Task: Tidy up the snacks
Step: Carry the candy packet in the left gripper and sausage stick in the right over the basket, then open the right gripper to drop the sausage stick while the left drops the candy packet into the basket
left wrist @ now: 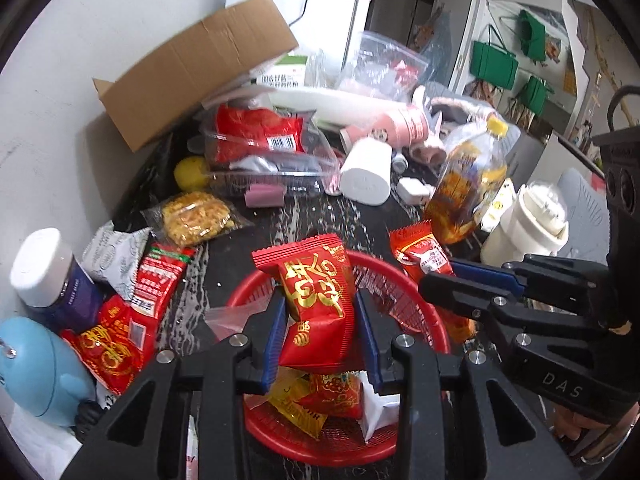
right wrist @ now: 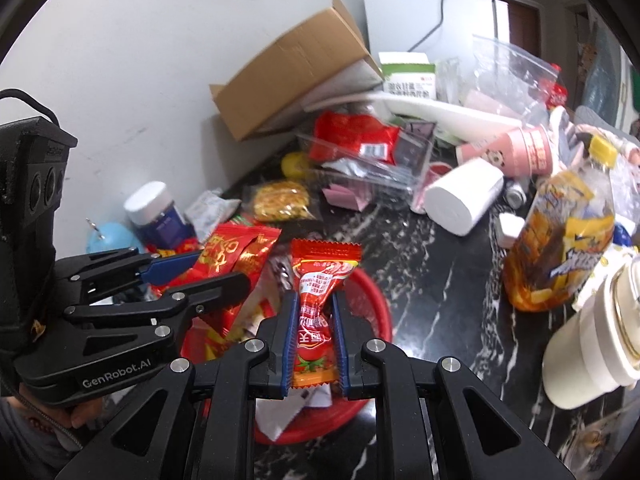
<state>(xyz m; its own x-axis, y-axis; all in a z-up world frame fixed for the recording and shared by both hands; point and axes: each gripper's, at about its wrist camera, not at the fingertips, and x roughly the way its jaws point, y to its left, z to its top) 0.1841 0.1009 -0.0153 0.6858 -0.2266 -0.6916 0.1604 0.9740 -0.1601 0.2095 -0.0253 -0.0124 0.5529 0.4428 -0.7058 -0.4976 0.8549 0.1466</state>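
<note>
A red basket (left wrist: 404, 300) sits on the dark marble counter and holds several snack packets. My left gripper (left wrist: 320, 320) is shut on a red packet with gold lettering (left wrist: 316, 300), held over the basket. My right gripper (right wrist: 314, 320) is shut on a red-and-orange snack packet (right wrist: 316, 300), also above the basket (right wrist: 372, 300). Each gripper shows in the other's view: the right gripper (left wrist: 448, 276) with its packet (left wrist: 424, 256), and the left gripper (right wrist: 208, 270) with its packet (right wrist: 236, 256).
Loose snacks lie left of the basket: a yellow noodle pack (left wrist: 196, 218), a red packet (left wrist: 112, 344), a white packet (left wrist: 114, 256). A white-capped jar (left wrist: 52, 276), blue object (left wrist: 36, 368), clear tray (left wrist: 264, 152), cardboard box (left wrist: 196, 64), tea bottle (left wrist: 468, 184) and white cup (left wrist: 528, 220) crowd the counter.
</note>
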